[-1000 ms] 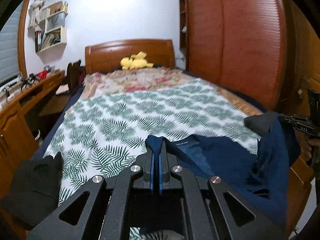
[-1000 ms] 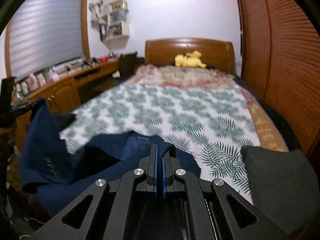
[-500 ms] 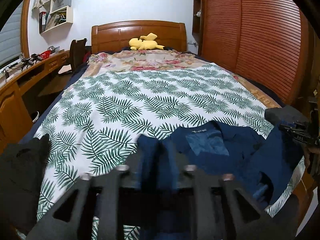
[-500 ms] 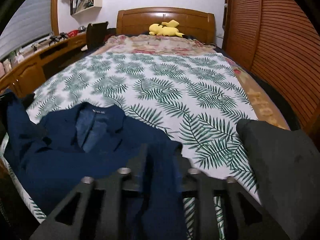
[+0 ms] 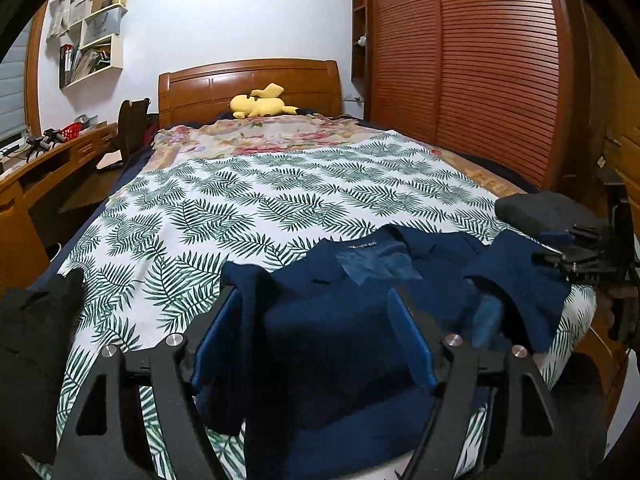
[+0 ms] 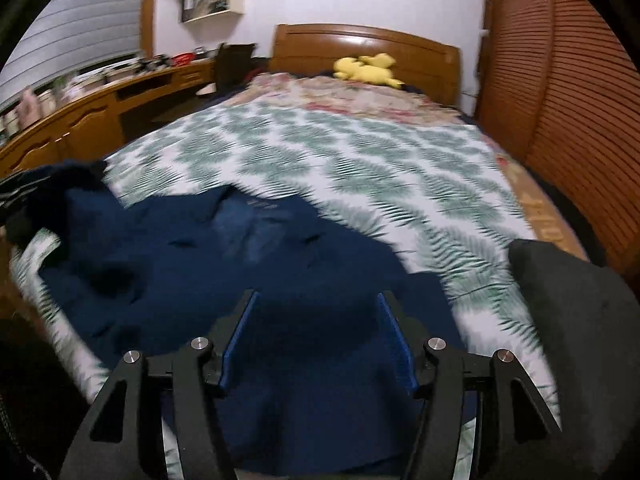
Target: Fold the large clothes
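Jacket navy, rumpled, collar showing

Matte black left gripper, built of two angular linkage arms with triangular cut-outs. Blue pads lining the inner faces of the fingers. Round silver screw heads at the pivots, two per side. Same construction on the right gripper: black struts, triangular openings, blue-faced fingers, four silver screws. From the left wrist view, seen side-on at the far right edge: black frame with stacked black plates, small white lettering too fine to read. Strip of skin just below that frame, partly hidden.
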Tool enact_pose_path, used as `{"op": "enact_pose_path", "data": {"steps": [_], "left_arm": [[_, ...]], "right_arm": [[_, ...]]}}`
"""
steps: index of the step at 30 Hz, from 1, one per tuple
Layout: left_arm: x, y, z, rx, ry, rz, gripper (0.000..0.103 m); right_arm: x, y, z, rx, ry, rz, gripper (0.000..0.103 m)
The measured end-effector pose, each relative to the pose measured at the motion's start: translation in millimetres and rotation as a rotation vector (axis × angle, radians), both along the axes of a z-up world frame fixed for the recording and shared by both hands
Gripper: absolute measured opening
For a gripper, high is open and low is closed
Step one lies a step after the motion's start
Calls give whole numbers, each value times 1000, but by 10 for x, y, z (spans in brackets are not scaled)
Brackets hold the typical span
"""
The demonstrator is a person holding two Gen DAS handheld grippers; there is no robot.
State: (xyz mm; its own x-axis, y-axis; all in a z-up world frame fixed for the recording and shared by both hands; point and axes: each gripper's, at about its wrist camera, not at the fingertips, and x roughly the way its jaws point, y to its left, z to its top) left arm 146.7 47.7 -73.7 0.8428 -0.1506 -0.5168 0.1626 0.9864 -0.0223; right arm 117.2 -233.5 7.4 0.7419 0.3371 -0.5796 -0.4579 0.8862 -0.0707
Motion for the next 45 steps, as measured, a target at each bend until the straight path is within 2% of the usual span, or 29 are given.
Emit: {"op": "enact_pose_path", "data": {"steps": [5,9,12,16,22,26,27,28,30,37,45], "left_arm": [[-84,18,-62,-22,12,-28,77],[-79,-46,-148,15,27,-43,78],[-79,-77,-183,13,36,-55,78],[-92,-106,-205,11,41,-59,78],[-144,-79,-171,2,20,-48,78],[-151,-50,-148,-7,14,-38,78],[-151,-47,-144,-7,13,-34,78],[-153,-39,-143,-7,11,-31,78],[-169,-20,-134,-19,0,-20,78],[-202,54,-93,-40,-24,2,78],[-226,167,-81,-64,-33,21,78]], "right_arm": [[-253,209,-114,-1,52,87,61],[-407,269,-124,-2,79,146,61],[-466,372,-165,-30,91,177,61],[-396,467,-278,-81,117,195,61],[-272,593,-400,-211,129,185,61],[-93,644,-365,-212,126,173,61],[-43,661,-353,-214,122,177,50],[23,692,-332,-218,124,193,34],[165,745,-307,-215,112,208,11],[737,1096,17,-293,-11,181,9],[1469,1562,90,-416,-100,108,9]]}}
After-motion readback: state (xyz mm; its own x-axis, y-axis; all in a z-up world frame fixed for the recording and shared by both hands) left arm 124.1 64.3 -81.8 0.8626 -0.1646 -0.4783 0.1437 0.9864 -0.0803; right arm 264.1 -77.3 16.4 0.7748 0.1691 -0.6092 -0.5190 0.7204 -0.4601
